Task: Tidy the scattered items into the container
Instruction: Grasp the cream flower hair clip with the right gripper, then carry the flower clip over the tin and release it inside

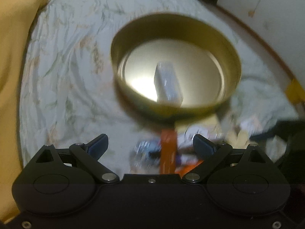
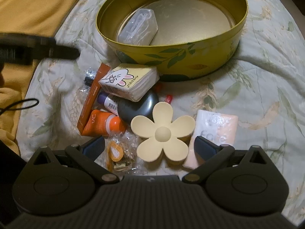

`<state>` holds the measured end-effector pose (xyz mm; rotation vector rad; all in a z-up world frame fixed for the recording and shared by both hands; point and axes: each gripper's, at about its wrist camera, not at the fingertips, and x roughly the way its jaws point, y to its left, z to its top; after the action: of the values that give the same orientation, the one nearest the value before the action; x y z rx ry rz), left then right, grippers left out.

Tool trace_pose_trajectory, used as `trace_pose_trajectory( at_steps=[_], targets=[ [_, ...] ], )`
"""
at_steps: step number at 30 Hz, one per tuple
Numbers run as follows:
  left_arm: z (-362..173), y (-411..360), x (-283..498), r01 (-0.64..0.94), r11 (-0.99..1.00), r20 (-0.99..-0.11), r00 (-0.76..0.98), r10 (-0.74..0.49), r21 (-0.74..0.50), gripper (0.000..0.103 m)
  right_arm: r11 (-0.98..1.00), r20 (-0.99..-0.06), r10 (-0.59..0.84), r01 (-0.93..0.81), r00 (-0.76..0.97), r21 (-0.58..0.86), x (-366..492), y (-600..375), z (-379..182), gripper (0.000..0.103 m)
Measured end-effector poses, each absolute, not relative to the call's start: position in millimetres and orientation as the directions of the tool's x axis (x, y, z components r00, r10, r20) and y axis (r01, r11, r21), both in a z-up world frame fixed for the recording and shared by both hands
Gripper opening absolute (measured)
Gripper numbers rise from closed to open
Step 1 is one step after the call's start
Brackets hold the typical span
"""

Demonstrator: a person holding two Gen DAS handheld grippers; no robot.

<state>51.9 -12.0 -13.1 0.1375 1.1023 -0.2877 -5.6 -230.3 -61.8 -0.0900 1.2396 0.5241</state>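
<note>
A round yellow tin (image 2: 190, 61) with leaf prints sits on the bedspread; a clear plastic box (image 2: 138, 26) lies inside it. In the blurred left wrist view the tin (image 1: 171, 110) fills the centre with that box (image 1: 167, 84) on its floor. My left gripper (image 1: 150, 145) is open and empty above the scattered pile, with an orange box (image 1: 168, 152) below it. My right gripper (image 2: 150, 147) is open, its fingers either side of a cream flower hair clip (image 2: 162, 133). Near it lie a tissue pack (image 2: 129, 83), an orange tube (image 2: 103, 123) and a pink packet (image 2: 215, 131).
A dark round compact (image 2: 137, 107), a purple-capped bottle (image 2: 108, 101), a long orange box (image 2: 93, 93) and a clear bag of small items (image 2: 120, 156) crowd the pile. A yellow blanket (image 2: 28, 9) lies left. The other gripper (image 2: 38, 47) reaches in from the left.
</note>
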Motion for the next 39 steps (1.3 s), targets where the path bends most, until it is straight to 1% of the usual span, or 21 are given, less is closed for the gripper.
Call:
trace_pose_trajectory(
  at_steps=[3,7,10,11,13,14,15,16,17,19,20,22,23,30,34,39],
  targets=[
    [-29,-8,41,0.314,0.949,-0.918,0.371,-0.140,-0.018,0.095,0.877,-0.919,0.320,-0.437,0.228,0.197,-5,-227,-63,0.103],
    [-37,-9,33,0.318,0.948,-0.930,0.341,-0.136,-0.022,0.095,0.874,-0.923,0.301,-0.457,0.239,0.167,-6,-221,-65,0.103],
    [-41,-15,31,0.325,0.945,-0.935,0.322,-0.151,-0.041,0.095,0.872,-0.925,0.286,-0.469,0.249,0.143,-7,-217,-67,0.098],
    [-42,-17,30,0.326,0.944,-0.936,0.318,-0.153,-0.044,0.095,0.873,-0.926,0.281,-0.469,0.254,0.136,-8,-217,-67,0.094],
    [-45,-20,30,0.326,0.944,-0.939,0.308,-0.155,-0.048,0.095,0.876,-0.924,0.277,-0.464,0.262,0.131,-8,-217,-66,0.092],
    [-46,-22,30,0.321,0.946,-0.940,0.305,-0.155,-0.052,0.095,0.878,-0.924,0.275,-0.462,0.268,0.127,-8,-218,-65,0.087],
    [-46,-22,30,0.311,0.948,-0.940,0.302,-0.158,-0.059,0.095,0.881,-0.923,0.268,-0.457,0.277,0.119,-8,-219,-64,0.078],
    [-47,-21,30,0.300,0.952,-0.940,0.300,-0.162,-0.068,0.095,0.884,-0.922,0.267,-0.452,0.281,0.118,-8,-221,-63,0.074],
    [-47,-21,30,0.289,0.954,-0.940,0.300,-0.164,-0.074,0.095,0.888,-0.920,0.267,-0.444,0.286,0.120,-7,-224,-61,0.068],
    [-49,-22,29,0.271,0.960,-0.939,0.305,-0.159,-0.075,0.095,0.891,-0.917,0.279,-0.434,0.285,0.136,-5,-228,-60,0.067],
    [-50,-21,29,0.262,0.962,-0.938,0.308,-0.158,-0.076,0.095,0.892,-0.915,0.283,-0.428,0.286,0.142,-6,-229,-59,0.064],
    [-51,-20,28,0.246,0.966,-0.938,0.308,-0.160,-0.084,0.095,0.892,-0.912,0.288,-0.428,0.291,0.145,-7,-231,-56,0.062],
    [-52,-19,27,0.241,0.967,-0.938,0.307,-0.161,-0.087,0.095,0.895,-0.910,0.291,-0.421,0.295,0.150,-7,-234,-54,0.058],
    [-54,-18,22,0.211,0.973,-0.936,0.314,-0.161,-0.096,0.095,0.907,-0.872,0.356,-0.350,0.337,0.235,-5,-257,-38,0.057],
    [-52,-22,18,0.232,0.968,-0.933,0.321,-0.165,-0.091,0.095,0.907,-0.849,0.382,-0.323,0.366,0.269,-4,-265,-29,0.057],
    [-45,-33,11,0.303,0.943,-0.917,0.320,-0.237,-0.138,0.095,0.909,-0.834,0.394,-0.298,0.386,0.291,-3,-273,-26,0.057]
  ],
)
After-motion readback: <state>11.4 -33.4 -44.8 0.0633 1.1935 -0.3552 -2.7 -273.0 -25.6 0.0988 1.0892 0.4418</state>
